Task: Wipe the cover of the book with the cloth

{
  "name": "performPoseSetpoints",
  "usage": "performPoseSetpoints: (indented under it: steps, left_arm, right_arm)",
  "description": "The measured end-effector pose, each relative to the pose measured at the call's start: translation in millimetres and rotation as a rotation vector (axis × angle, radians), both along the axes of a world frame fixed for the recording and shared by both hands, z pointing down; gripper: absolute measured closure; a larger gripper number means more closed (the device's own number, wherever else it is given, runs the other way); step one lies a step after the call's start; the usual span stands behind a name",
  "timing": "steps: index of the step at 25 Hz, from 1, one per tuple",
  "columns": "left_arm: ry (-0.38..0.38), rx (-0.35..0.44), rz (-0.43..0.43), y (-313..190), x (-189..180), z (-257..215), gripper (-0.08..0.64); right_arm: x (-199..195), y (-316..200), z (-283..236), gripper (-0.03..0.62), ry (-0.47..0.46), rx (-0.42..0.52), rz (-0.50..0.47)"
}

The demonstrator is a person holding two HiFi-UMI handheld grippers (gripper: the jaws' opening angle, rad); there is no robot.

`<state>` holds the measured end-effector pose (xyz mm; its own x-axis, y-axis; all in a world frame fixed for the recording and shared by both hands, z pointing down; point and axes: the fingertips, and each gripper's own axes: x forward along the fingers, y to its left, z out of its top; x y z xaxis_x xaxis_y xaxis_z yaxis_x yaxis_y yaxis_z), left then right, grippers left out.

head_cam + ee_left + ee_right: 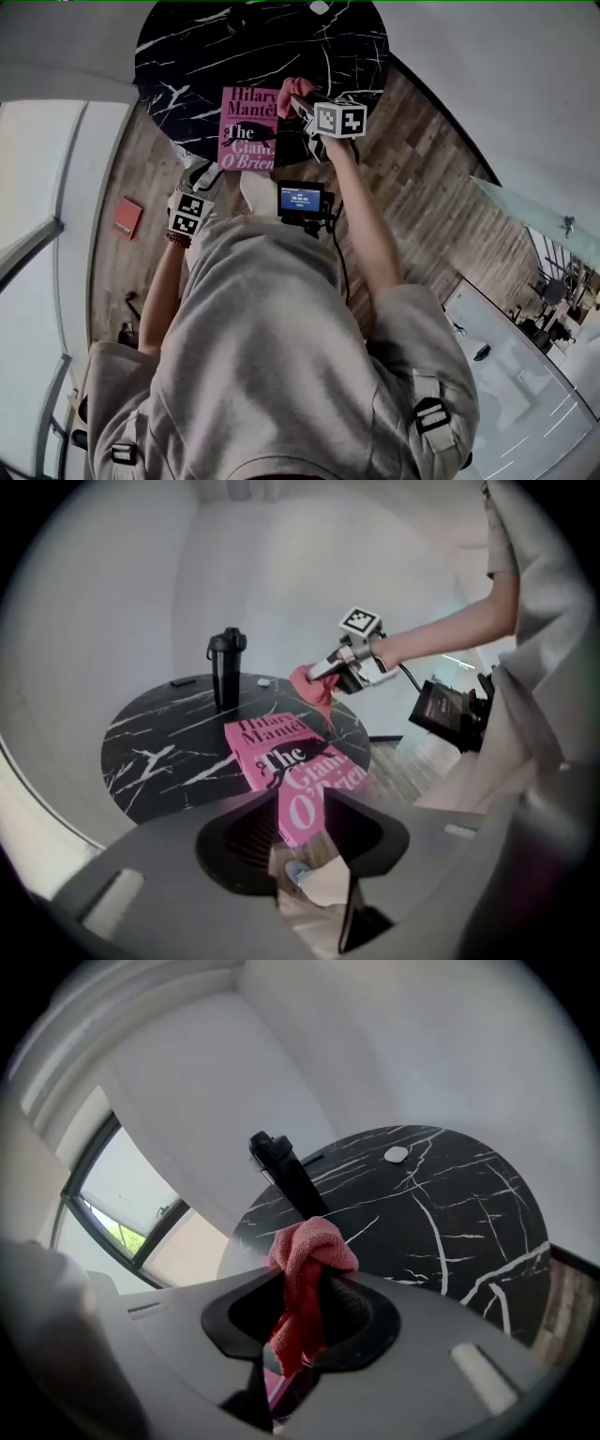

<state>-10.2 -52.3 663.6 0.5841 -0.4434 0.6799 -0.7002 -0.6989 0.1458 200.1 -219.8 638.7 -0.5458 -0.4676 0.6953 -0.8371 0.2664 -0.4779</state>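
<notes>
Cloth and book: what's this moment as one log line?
right gripper: shut on cloth | cloth: by book's far corner, contact unclear | left gripper: open, empty | book: flat on table

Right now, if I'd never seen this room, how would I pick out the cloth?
Find the round black marble table, then the pink book lying flat on it. Just over the book's far edge, the right gripper pinches the cloth: a small, crumpled, reddish-pink rag hanging loose, unlike the stiff, printed book.

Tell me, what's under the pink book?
The black marble table is under the book. Whether anything thin lies between them cannot be seen, because the book covers that patch of the tabletop.
</notes>
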Motion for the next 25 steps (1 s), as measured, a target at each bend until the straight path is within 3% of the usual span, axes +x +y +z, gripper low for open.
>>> performPoseSetpoints:
  steps: [7,11,13,20,25]
  left_arm:
    - [-0.115,-0.101,0.114,3,17,58,0.314]
    - [-0.094,-0.178,0.097,-6,24,72,0.255]
    - [-0.069,-0.207,0.093,-8,26,70,0.247]
    - [-0.080,-0.191,0.141,-7,29,73,0.247]
    - [-0.108,-0.216,0.131,-4,30,72,0.247]
  right_arm:
    - [-27,-8,50,0.483,0.100,-0.121,-0.125]
    - [-38,-12,71,0.483,0.140,-0.182,-0.157]
    - [-41,-13,76,0.485,0.147,-0.192,-0.164]
    - [-45,-16,78,0.488,0.111,-0.247,-0.186]
    - [-47,-14,77,0.489,0.156,-0.254,-0.221]
